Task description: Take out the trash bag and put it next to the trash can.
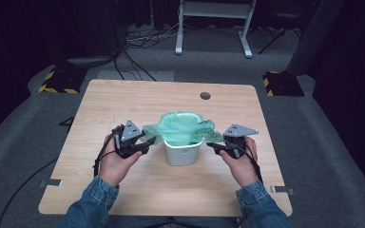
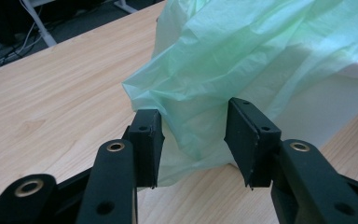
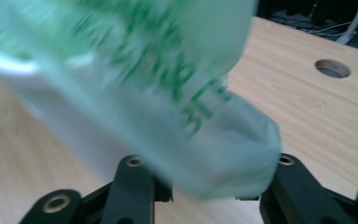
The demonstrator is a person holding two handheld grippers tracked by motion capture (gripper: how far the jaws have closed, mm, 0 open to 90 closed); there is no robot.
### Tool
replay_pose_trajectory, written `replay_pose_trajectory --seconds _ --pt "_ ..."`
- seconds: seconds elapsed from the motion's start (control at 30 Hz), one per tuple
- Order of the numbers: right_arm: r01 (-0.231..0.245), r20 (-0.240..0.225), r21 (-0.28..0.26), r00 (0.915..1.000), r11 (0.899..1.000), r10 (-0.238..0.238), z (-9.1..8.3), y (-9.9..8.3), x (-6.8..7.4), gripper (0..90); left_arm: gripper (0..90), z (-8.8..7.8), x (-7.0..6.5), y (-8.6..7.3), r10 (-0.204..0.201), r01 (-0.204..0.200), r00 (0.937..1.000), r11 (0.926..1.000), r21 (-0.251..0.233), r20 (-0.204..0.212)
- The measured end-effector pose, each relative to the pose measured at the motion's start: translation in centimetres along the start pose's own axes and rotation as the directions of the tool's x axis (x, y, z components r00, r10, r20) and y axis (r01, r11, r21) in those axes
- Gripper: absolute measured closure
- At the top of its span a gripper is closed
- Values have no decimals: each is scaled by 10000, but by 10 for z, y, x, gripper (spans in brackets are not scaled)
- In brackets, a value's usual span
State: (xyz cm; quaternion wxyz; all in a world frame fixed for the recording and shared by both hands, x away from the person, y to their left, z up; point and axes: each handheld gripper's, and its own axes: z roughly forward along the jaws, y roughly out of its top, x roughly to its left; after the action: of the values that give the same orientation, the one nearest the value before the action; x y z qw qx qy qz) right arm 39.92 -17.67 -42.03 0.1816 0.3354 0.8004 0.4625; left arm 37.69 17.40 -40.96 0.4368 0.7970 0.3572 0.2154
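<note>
I am looking down on a pale wood-grain bench point(image 1: 123, 102) with a round cable hole point(image 1: 205, 95) toward its far edge, standing on grey carpet in a dark room; a white frame point(image 1: 214, 19), loose cables point(image 1: 145, 38) and two yellow-and-black striped blocks point(image 1: 57, 80) lie beyond it. A small white bin point(image 1: 183, 153) stands between my two hand-held grippers, lined with a thin green bag point(image 1: 183, 124) whose edges spill outward over the rim. The bag carries dark green print, but in the right gripper view it is too blurred for me to read. My left hand-held gripper point(image 2: 193, 142) is spread, a hanging fold of the bag lying between its jaws, not yet pinched. My right hand-held gripper point(image 1: 215, 147) sits just at the bin's other side, the bag draped over its jaws; I cannot tell whether it is parted or closed. Both forearms, in denim sleeves point(image 1: 92, 199), reach in with the hands angled inward toward the bin.
</note>
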Motion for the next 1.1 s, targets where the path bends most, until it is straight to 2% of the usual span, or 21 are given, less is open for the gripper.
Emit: replay_pose_trajectory --seconds 0.13,0.27,0.4,0.47,0.5,0.57,0.7,0.9,1.0,1.1 --pt "-137 388 -329 9991 9994 150 8 8 -10 595 559 9 0 0 -110 109 9999 9999 65 80" --pt "-257 582 -665 9979 9975 296 16 16 -11 541 554 16 2 3 -430 435 9989 9986 -298 177" --pt "-249 806 -948 9962 9952 326 18 26 -11 510 634 19 3 6 -742 765 9966 9947 -681 357" --pt "-384 932 -1185 9944 9922 496 16 32 -12 488 669 18 4 8 -705 737 9966 9942 -778 431" --pt "-509 944 -1285 9935 9904 633 15 36 -12 470 670 18 3 9 -812 850 9956 9927 -854 476" --pt "-575 929 -1466 9931 9875 716 14 43 -12 452 660 17 2 11 -765 806 9960 9925 -917 471" --pt "-138 746 -1817 9968 9832 278 9 57 -2 412 668 11 -1 16 -547 584 9978 9923 -1090 363" --pt "28 -31 -2105 10000 9776 -36 7 72 17 355 704 1 -7 27 -312 387 9983 9869 -1564 500" --pt "77 -534 -2075 9984 9782 -192 10 77 26 317 721 -2 -11 33 -175 281 9977 9858 -1654 653" --pt "258 -1110 -1900 9927 9814 -476 14 81 35 277 726 -2 -15 38 -89 227 9968 9843 -1751 794"
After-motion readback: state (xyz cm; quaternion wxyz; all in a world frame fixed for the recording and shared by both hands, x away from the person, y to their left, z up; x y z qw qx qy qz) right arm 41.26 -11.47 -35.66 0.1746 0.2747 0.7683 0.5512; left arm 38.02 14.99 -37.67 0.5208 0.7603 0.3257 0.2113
